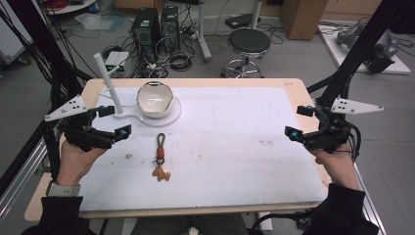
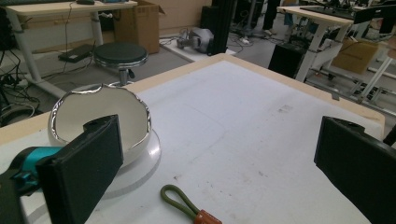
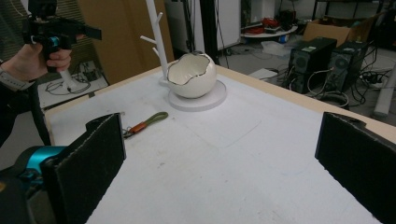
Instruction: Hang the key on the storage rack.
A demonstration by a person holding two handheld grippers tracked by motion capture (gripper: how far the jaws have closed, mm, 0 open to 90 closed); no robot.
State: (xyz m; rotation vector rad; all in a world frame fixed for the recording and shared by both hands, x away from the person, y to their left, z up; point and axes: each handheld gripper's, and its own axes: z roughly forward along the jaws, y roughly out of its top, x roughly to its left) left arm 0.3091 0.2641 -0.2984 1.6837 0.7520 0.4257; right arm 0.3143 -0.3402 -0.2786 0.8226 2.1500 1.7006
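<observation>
keychain [image 1: 160, 157]: flat on the white bench [image 1: 244, 147], loop toward the egg-shaped bowl [image 1: 154, 99], dog charm toward the person | bowl: on a white base beside a white branched stand [image 1: 108, 81] | left tool [image 1: 113, 122]: jaws wide apart, empty, near the bowl | right tool [image 1: 299, 121]: jaws wide apart, empty, at the bench's right edge
</observation>
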